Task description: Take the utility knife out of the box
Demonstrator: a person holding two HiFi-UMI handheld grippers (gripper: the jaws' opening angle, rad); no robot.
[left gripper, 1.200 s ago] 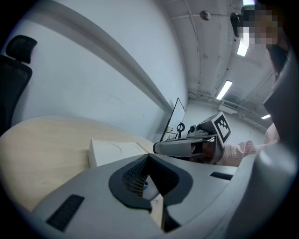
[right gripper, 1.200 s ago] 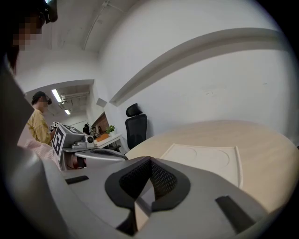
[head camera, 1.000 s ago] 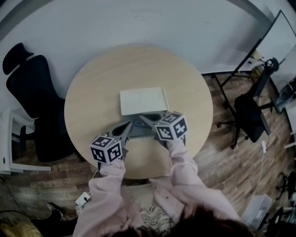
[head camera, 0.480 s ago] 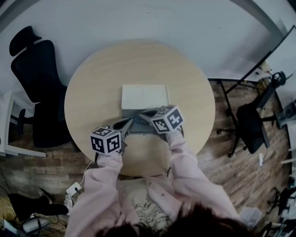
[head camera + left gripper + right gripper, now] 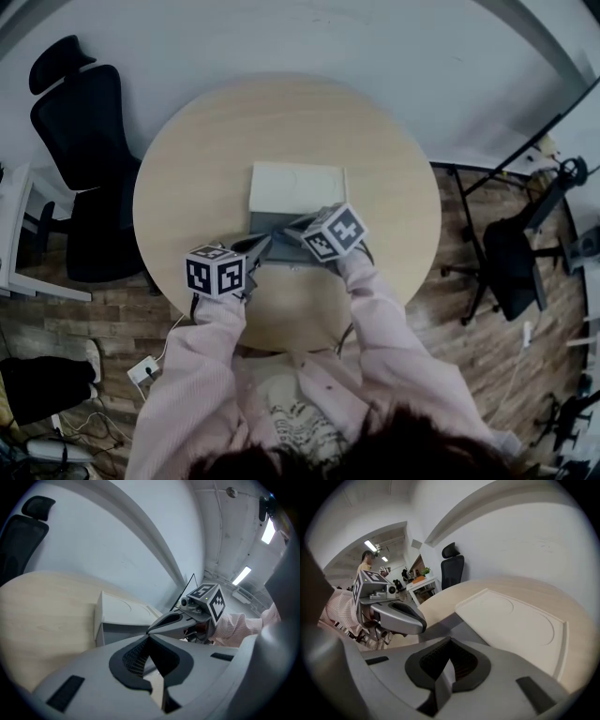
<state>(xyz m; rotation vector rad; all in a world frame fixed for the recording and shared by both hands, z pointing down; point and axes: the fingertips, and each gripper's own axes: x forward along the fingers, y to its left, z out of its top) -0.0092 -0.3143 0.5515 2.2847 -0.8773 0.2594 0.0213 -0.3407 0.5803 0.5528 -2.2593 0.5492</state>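
Head view: left gripper (image 5: 266,247) and right gripper (image 5: 292,226) sit at the closed box (image 5: 296,186); the utility knife is unseen, presumably inside. Left gripper view: jaws together, empty, box just beyond them. Right gripper view: jaws together, empty, lid (image 5: 520,620) ahead; I'd guess lifting it comes next.

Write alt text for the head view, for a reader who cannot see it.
From above, a person in pink sleeves holds the left gripper and the right gripper at the near edge of a white box on a round wooden table. A black office chair stands left of the table.
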